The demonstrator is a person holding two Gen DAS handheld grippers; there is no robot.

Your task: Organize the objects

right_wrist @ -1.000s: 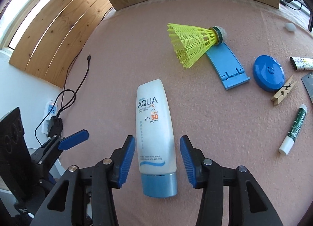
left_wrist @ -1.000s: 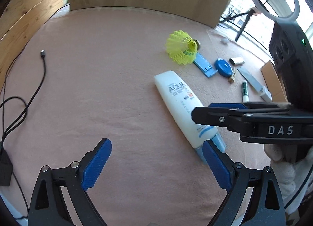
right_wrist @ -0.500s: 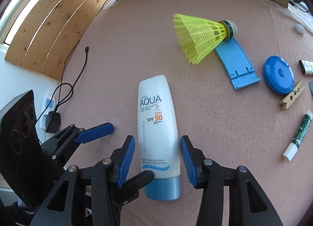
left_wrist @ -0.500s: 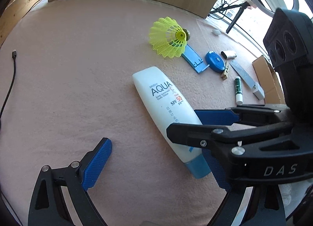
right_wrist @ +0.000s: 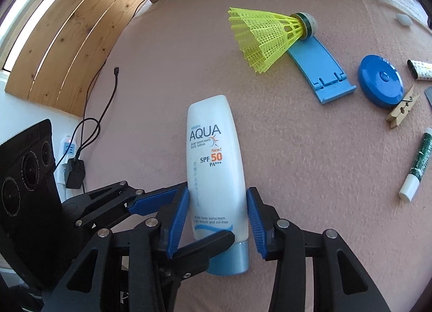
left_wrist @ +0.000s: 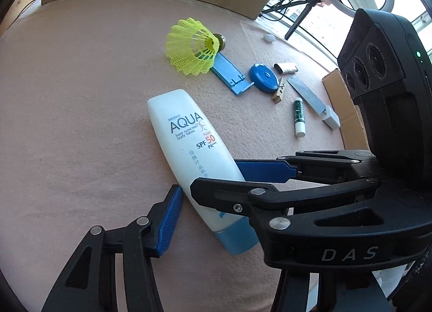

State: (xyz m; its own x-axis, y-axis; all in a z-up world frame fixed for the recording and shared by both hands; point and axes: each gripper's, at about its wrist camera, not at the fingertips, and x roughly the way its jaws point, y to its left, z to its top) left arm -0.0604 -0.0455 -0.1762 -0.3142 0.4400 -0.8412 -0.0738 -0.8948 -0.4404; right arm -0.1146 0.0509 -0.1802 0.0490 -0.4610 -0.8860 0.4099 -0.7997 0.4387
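Observation:
A white AQUA sunscreen tube (right_wrist: 213, 150) with a blue cap lies on the pink cloth, cap end toward me. My right gripper (right_wrist: 217, 198) straddles its lower body. Both blue pads sit against the tube's sides while the jaws are closing. In the left wrist view the tube (left_wrist: 186, 133) lies slanted, and the right gripper (left_wrist: 216, 177) reaches across it from the right. My left gripper (left_wrist: 216, 195) is closing around the same cap end. Its left pad (left_wrist: 170, 217) stands just beside the tube, and its other finger is hidden behind the right gripper.
Beyond the tube lie a yellow shuttlecock (right_wrist: 264, 36), a blue phone stand (right_wrist: 321, 69), a round blue tape measure (right_wrist: 380, 85), a clothespin (right_wrist: 402, 110) and a green lip balm (right_wrist: 415, 166). A cardboard box (left_wrist: 340, 101) sits at the right edge, and a black cable (right_wrist: 108, 101) at the left.
My left gripper swung in to the tube's cap end and its jaws narrowed a lot. The right gripper's pads closed the small gaps beside the tube.

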